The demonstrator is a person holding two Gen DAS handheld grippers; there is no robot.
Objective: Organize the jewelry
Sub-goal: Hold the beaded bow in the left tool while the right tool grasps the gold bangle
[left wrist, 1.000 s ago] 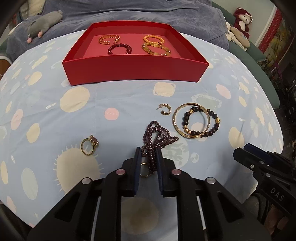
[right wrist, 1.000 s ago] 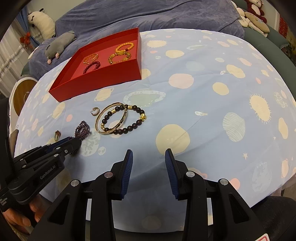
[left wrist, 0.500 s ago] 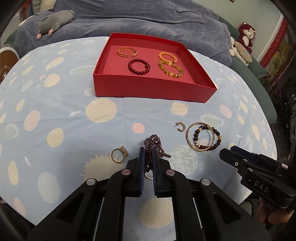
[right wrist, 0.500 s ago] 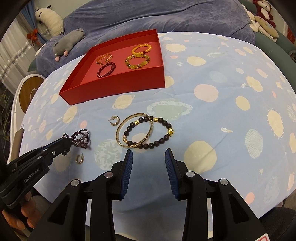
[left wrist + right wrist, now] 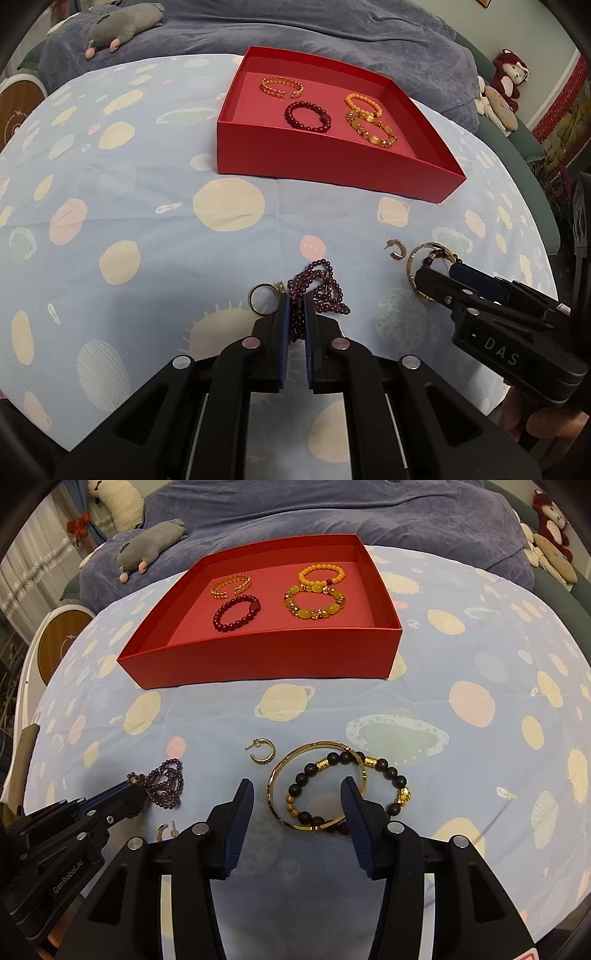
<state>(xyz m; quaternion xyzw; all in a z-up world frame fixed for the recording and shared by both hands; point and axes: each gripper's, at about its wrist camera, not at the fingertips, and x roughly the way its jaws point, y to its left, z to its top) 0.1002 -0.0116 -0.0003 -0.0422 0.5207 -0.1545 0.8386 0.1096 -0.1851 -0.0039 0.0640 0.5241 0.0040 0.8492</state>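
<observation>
Now purple bead strand point(image 5: 320, 288), looped and bunched, pinched in left tool point(image 5: 295, 314); right tool point(image 5: 297, 794) agape.

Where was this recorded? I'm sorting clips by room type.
Probably a bedroom or living room at home: a grey plush mouse lies on a blue-grey blanket behind the table, whose pale blue planet-print cloth holds a shallow red cardboard jewelry box.

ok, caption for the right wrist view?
Open right hand-held gripper hovers by gold bangle and dark beaded bracelet; red tray beyond.
</observation>
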